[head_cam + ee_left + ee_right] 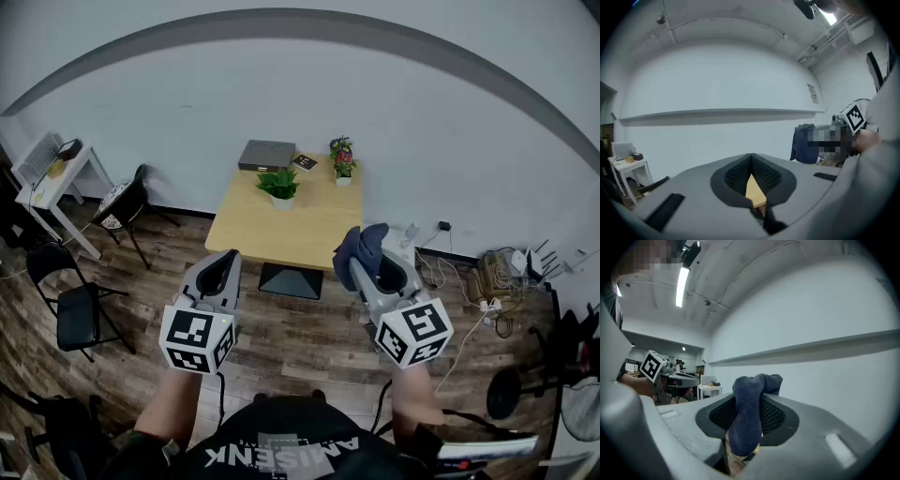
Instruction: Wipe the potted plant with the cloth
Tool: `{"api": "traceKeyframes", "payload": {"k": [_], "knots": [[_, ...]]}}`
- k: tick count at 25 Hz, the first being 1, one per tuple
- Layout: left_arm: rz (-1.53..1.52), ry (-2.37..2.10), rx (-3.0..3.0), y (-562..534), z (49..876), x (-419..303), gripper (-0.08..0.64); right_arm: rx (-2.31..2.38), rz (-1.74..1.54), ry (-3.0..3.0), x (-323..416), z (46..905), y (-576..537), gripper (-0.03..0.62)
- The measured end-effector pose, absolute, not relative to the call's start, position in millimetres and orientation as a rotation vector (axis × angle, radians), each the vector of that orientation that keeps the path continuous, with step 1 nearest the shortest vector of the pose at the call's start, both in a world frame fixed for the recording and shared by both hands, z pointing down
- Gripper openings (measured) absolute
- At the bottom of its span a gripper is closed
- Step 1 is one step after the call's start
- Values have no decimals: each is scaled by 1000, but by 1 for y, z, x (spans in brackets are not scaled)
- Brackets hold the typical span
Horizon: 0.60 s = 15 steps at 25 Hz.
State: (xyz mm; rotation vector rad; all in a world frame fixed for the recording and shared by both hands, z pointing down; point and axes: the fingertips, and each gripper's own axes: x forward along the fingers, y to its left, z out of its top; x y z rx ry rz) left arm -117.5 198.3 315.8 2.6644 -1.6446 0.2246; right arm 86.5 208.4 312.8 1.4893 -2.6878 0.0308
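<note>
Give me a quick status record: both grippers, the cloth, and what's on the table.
left gripper: shut, empty
right gripper: shut on the blue cloth
table: green potted plant, flowering potted plant and grey box, all toward the far edge
wiping: not started; cloth is clear of both plants

White capitals on the dark shirt (281, 457), behind the jaws of the left gripper (223, 261) and right gripper (371, 262), appear upside down, roughly "ANISENK", uncertain. A small notice (813, 93) on the wall (717, 84), up and right of the left jaws, is illegible.
</note>
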Motion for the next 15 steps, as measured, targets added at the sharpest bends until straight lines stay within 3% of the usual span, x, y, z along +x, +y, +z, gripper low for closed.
{"api": "traceKeyframes", "payload": {"k": [15], "knots": [[173, -1588, 2650, 203, 320, -126, 2, 1483, 79, -2716, 79, 315, 212, 132]]}}
